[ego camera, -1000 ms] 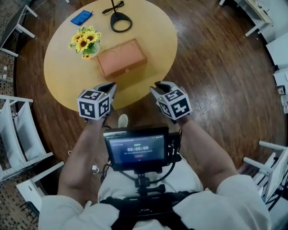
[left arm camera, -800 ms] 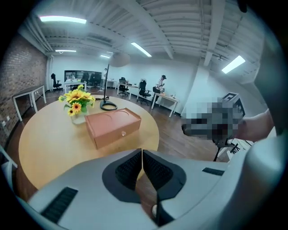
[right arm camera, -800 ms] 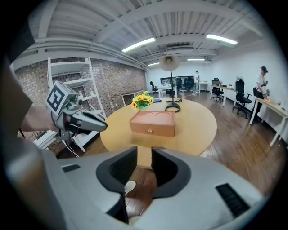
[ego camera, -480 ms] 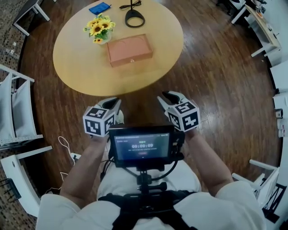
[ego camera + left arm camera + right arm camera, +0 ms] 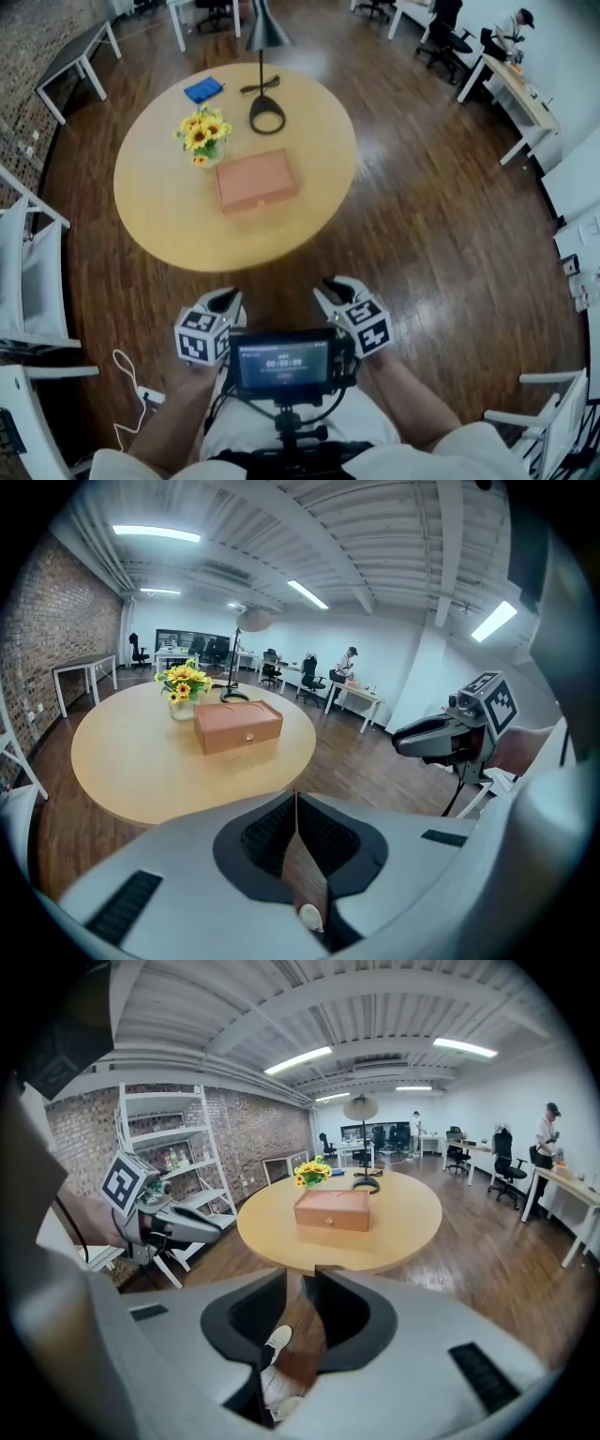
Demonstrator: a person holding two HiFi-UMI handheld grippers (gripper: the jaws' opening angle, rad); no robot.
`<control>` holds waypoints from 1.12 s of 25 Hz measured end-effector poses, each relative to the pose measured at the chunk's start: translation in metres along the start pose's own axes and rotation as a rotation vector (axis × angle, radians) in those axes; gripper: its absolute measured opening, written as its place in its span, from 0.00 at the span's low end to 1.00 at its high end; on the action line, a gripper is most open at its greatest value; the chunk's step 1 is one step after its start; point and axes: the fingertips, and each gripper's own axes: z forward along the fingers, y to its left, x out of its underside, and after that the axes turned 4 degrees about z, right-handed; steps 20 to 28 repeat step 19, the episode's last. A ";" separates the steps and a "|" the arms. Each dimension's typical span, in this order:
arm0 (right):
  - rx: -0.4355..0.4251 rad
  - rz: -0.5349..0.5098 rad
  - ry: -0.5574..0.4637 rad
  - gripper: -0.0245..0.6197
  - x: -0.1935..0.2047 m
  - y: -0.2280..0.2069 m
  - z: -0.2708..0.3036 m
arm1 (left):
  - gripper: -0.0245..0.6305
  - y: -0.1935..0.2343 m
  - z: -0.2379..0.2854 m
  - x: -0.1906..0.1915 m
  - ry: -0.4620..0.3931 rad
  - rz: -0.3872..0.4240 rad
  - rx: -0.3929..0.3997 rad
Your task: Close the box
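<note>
A brown box (image 5: 255, 181) lies with its lid down near the middle of the round wooden table (image 5: 159, 216). The box (image 5: 237, 726) shows its front clasp in the left gripper view, and the same box (image 5: 332, 1209) shows in the right gripper view. Both grippers hang over the floor, well short of the table's near edge. My left gripper (image 5: 225, 299) (image 5: 296, 799) is shut, its jaws touching, with nothing held. My right gripper (image 5: 328, 286) (image 5: 309, 1271) shows a narrow gap between its jaws, and only floor appears through that gap.
On the table stand a vase of sunflowers (image 5: 203, 136), a black lamp (image 5: 265, 112) with a ring base and a blue notebook (image 5: 202, 90). White chairs (image 5: 28, 281) stand at the left. Desks and a seated person (image 5: 514, 23) are at the far right. A small screen (image 5: 281, 361) sits at my chest.
The table and box have drawn farther away in the head view. Both grippers, earlier at the table's near edge, now hang over the floor. The box stays closed.
</note>
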 end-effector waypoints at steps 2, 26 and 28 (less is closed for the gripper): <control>0.004 0.028 0.020 0.20 0.027 0.006 -0.001 | 0.04 -0.003 -0.012 0.017 0.028 -0.014 -0.007; 0.044 -0.019 -0.048 0.20 0.016 -0.019 -0.031 | 0.04 -0.011 -0.017 -0.023 -0.038 0.038 -0.038; 0.044 -0.019 -0.048 0.20 0.016 -0.019 -0.031 | 0.04 -0.011 -0.017 -0.023 -0.038 0.038 -0.038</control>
